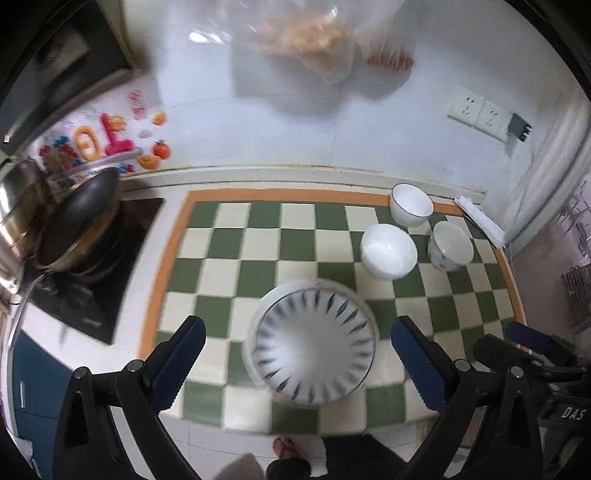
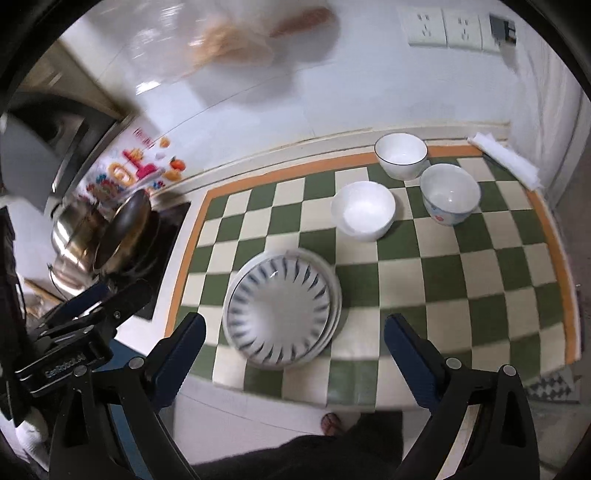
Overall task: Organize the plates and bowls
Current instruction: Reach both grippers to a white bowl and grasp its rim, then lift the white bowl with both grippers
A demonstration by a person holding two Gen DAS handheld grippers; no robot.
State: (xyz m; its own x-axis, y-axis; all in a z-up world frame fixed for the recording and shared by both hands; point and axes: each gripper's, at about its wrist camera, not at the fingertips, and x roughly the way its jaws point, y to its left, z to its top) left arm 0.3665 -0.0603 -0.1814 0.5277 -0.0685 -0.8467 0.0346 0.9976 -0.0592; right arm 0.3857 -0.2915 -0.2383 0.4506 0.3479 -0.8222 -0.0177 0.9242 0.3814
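Blue-padded fingers (image 1: pixel 192 347) of the left gripper (image 1: pixel 299 354) are standing wide apart and gripping nothing, framing the stack of plates (image 1: pixel 312 341) from above without touching it. That stack — white, its top plate ringed with dark blue dashes — is sitting on the near middle of the green-and-cream checkered mat (image 1: pixel 229 258), an orange border running round the mat's edge. In the right wrist view the right gripper (image 2: pixel 295 354) is likewise hanging spread open and empty, the same plates (image 2: pixel 280 306) lying between and just ahead of its fingers (image 2: pixel 406 354), slightly left of centre.

Three bowls are grouping together toward the mat's far right corner, well apart from the plates: a plain white bowl (image 2: pixel 364 210) nearest the stack, a dark-rimmed white bowl (image 2: pixel 400 155) behind it at the orange border, and a bowl with a floral pattern on its outside (image 2: pixel 448 194) just to the right. Whether any of them are touching cannot be told.

Left of the mat, a dark pan (image 1: pixel 88 210) is leaning tilted on the black cooktop (image 1: pixel 92 295) beside a shiny metal pot (image 2: pixel 70 236). Wall sockets (image 2: pixel 445 27) are showing on the white wall — both views are blurring slightly.
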